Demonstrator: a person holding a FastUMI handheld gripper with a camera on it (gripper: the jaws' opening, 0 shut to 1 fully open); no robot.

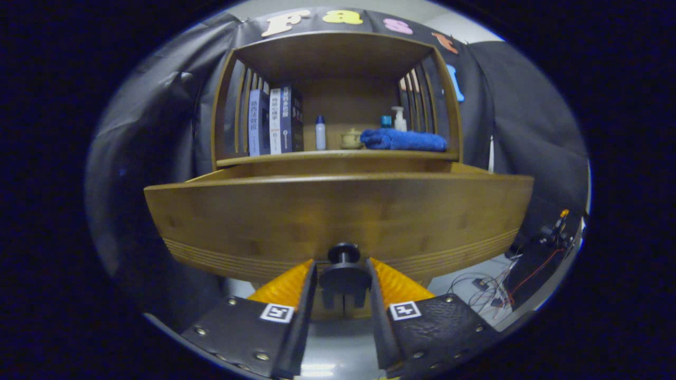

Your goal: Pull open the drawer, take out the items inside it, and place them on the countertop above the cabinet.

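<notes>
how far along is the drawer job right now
Done: the wooden drawer stands pulled out from under the shelf. In hand: the gripper sits around the black knob, its orange fingers flanking it. Left: the drawer's contents are hidden behind its front, so taking items out and placing them remains.

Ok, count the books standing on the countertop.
3, upright together at the countertop's left end: pale blue book, white-spined book, dark book. More could hide behind them.

Drawer front (338, 216) and knob (344, 253) blocking tongs (343, 274)
</notes>
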